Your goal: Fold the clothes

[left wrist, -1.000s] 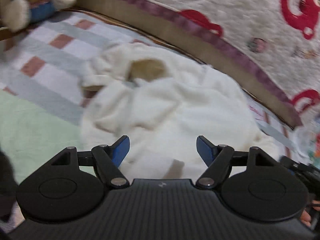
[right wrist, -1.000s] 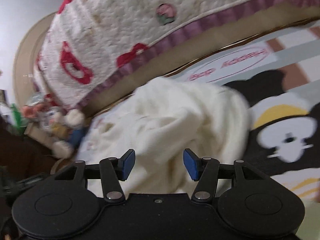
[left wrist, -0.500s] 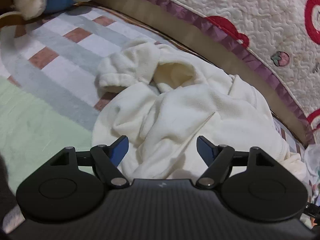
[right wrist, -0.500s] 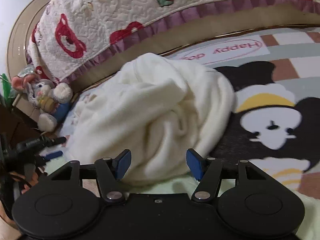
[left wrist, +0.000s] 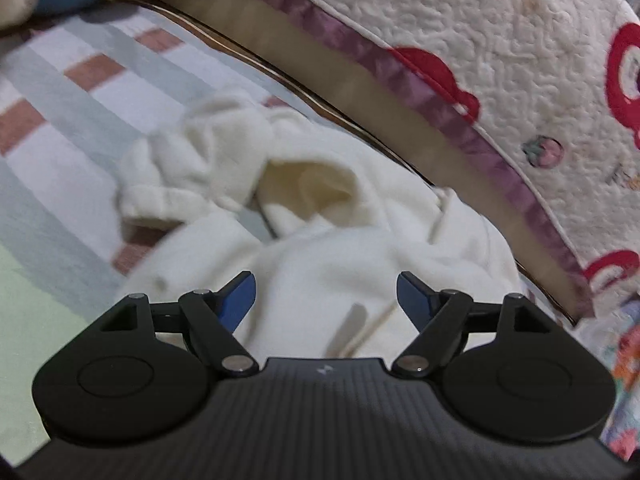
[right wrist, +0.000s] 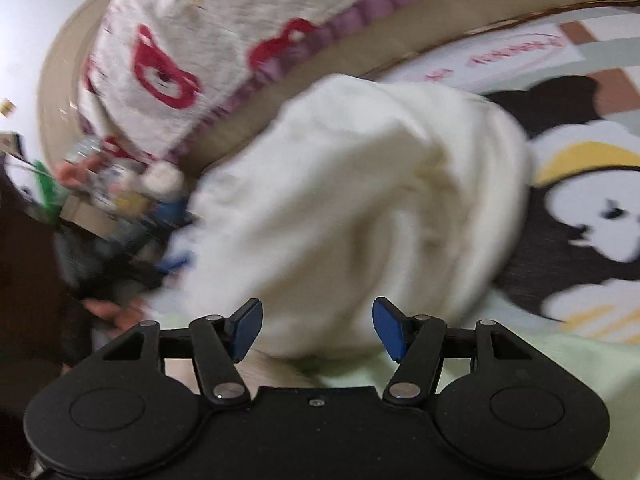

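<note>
Left wrist view: cream fleece garment [left wrist: 360,240], crumpled on patterned mat [left wrist: 60,140]; my left fingers [left wrist: 240,296] wide, empty. Right fingers [right wrist: 248,326] likewise wide, empty.

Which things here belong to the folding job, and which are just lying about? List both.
Job:
cream fleece garment, crumpled
left gripper, jaws open
right gripper, jaws open

Lying about:
plush toy
quilted cover
cartoon mat

matte black left tongs [left wrist: 326,294] and right tongs [right wrist: 318,326], blue pads, silver pivot screws, ribbed housing
</note>
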### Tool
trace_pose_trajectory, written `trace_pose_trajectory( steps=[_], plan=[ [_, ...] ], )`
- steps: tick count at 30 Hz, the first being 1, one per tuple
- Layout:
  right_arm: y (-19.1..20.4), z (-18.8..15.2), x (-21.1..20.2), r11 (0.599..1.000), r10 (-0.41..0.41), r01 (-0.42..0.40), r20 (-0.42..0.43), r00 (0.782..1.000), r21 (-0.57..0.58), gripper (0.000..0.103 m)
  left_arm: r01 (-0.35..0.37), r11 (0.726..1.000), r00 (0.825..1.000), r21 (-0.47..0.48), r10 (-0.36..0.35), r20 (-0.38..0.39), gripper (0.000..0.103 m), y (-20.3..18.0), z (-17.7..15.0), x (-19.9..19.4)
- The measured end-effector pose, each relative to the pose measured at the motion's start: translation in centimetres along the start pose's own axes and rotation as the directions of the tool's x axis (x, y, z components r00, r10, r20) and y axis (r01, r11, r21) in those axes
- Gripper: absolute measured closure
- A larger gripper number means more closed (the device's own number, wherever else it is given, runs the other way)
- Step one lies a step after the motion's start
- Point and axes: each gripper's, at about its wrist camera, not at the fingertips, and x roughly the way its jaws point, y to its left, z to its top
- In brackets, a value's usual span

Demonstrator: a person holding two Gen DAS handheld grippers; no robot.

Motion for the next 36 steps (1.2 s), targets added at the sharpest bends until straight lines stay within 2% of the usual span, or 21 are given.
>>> trace_pose_trajectory(
  steps=[2, 3, 4, 6, 8, 9, 10, 11, 13, 15, 16, 21, 23, 25, 26, 28, 30, 33, 34, 35, 36],
  plan=[
    [1.2, 0.6, 0.4, 0.996, 0.086, -0.086, 0.022, 0.996, 0.027, 0.027, 0.027, 0.999, 1.0, -0.029, -0.027, -0.011, 0.025, 1.1, -0.9, 0.6],
    [1.3, 0.8, 1.0, 0.993, 0.099, -0.102, 0.04, 0.994, 0.064, 0.012, 0.028, 0.997, 0.999, -0.069, -0.03, -0.03, 0.025, 1.8, -1.2, 1.0],
    [1.3, 1.0, 1.7, 0.988, 0.111, -0.117, 0.059, 0.992, 0.102, 0.005, 0.03, 0.993, 0.998, -0.11, -0.035, -0.044, 0.025, 2.4, -1.1, 1.1],
    [0.6, 1.1, 3.6, 0.979, 0.068, -0.078, 0.061, 0.996, 0.189, 0.005, 0.052, 0.989, 0.998, -0.137, -0.057, -0.03, 0.025, 2.7, -0.9, 1.1],
    [0.1, 1.4, 5.2, 0.975, -0.019, 0.007, 0.053, 0.998, 0.222, 0.027, 0.032, 0.997, 0.999, -0.065, -0.034, -0.035, 0.025, 1.9, -1.2, 1.2],
    [0.7, 1.6, 5.6, 0.981, -0.097, 0.084, 0.069, 0.993, 0.174, 0.08, 0.02, 0.999, 0.999, -0.026, -0.021, -0.038, 0.032, 1.4, -1.4, 1.3],
    [1.7, 2.0, 5.5, 0.986, -0.149, 0.139, 0.106, 0.983, 0.091, 0.086, 0.001, 1.0, 1.0, 0.028, 0.0, -0.025, 0.072, 0.7, -1.5, 1.1],
    [2.8, 2.3, 4.5, 0.988, -0.154, 0.154, 0.18, 0.972, 0.015, 0.086, -0.021, 0.996, 1.0, 0.083, 0.022, -0.008, 0.101, 0.1, -1.7, 0.8],
    [5.3, 3.4, 1.0, 0.981, -0.064, 0.125, 0.362, 0.93, -0.148, 0.087, -0.043, 0.984, 0.99, 0.174, 0.018, 0.142, 0.097, -1.2, -1.7, -1.3],
    [7.3, 5.4, -1.9, 0.943, -0.094, 0.235, 0.484, 0.87, -0.238, 0.087, 0.002, 0.98, 0.954, 0.2, -0.062, 0.294, 0.097, -1.7, -1.4, -4.0],
    [8.0, 6.6, -3.2, 0.916, -0.125, 0.306, 0.543, 0.831, -0.259, 0.088, 0.023, 0.977, 0.946, 0.213, -0.09, 0.312, 0.097, -1.8, -1.4, -4.5],
    [5.2, 11.9, -2.7, 0.804, -0.36, 0.557, 0.578, 0.732, -0.206, 0.088, 0.117, 0.961, 0.957, 0.252, -0.177, 0.229, 0.096, -2.6, -2.1, -3.6],
    [3.7, 13.0, -0.7, 0.765, -0.456, 0.614, 0.511, 0.729, -0.193, 0.087, 0.135, 0.947, 0.963, 0.293, -0.194, 0.184, 0.096, -3.6, -2.6, -2.9],
    [1.8, 13.1, 0.6, 0.737, -0.548, 0.659, 0.436, 0.714, -0.152, 0.074, 0.164, 0.941, 0.965, 0.297, -0.216, 0.15, 0.094, -4.1, -2.9, -2.6],
    [1.3, 12.7, 0.4, 0.752, -0.559, 0.649, 0.41, 0.721, -0.115, 0.073, 0.18, 0.94, 0.965, 0.29, -0.226, 0.134, 0.091, -4.0, -3.0, -2.4],
    [0.2, 11.8, 0.0, 0.777, -0.576, 0.628, 0.358, 0.735, -0.04, 0.058, 0.228, 0.94, 0.964, 0.255, -0.254, 0.075, 0.065, -3.5, -2.9, -1.6],
    [0.4, 9.9, -0.8, 0.82, -0.532, 0.571, 0.325, 0.782, -0.032, 0.049, 0.253, 0.95, 0.965, 0.182, -0.261, 0.025, 0.049, -2.6, -2.8, -0.6],
    [0.5, 6.5, -1.4, 0.883, -0.448, 0.469, 0.256, 0.856, -0.024, 0.036, 0.314, 0.948, 0.949, 0.057, -0.312, -0.046, 0.049, -1.2, -2.7, 0.7],
    [0.4, 5.3, -1.3, 0.906, -0.409, 0.423, 0.228, 0.884, -0.014, 0.034, 0.341, 0.94, 0.938, 0.028, -0.339, -0.071, 0.052, -1.0, -2.9, 1.3],
    [0.3, 4.2, -1.2, 0.927, -0.368, 0.376, 0.201, 0.908, -0.003, 0.033, 0.32, 0.945, 0.945, 0.065, -0.314, -0.086, 0.058, -1.5, -3.3, 1.4],
    [0.2, 3.2, -1.0, 0.944, -0.327, 0.33, 0.174, 0.929, 0.008, 0.033, 0.289, 0.95, 0.956, 0.117, -0.278, -0.098, 0.097, -2.2, -3.8, 1.5]
  ],
)
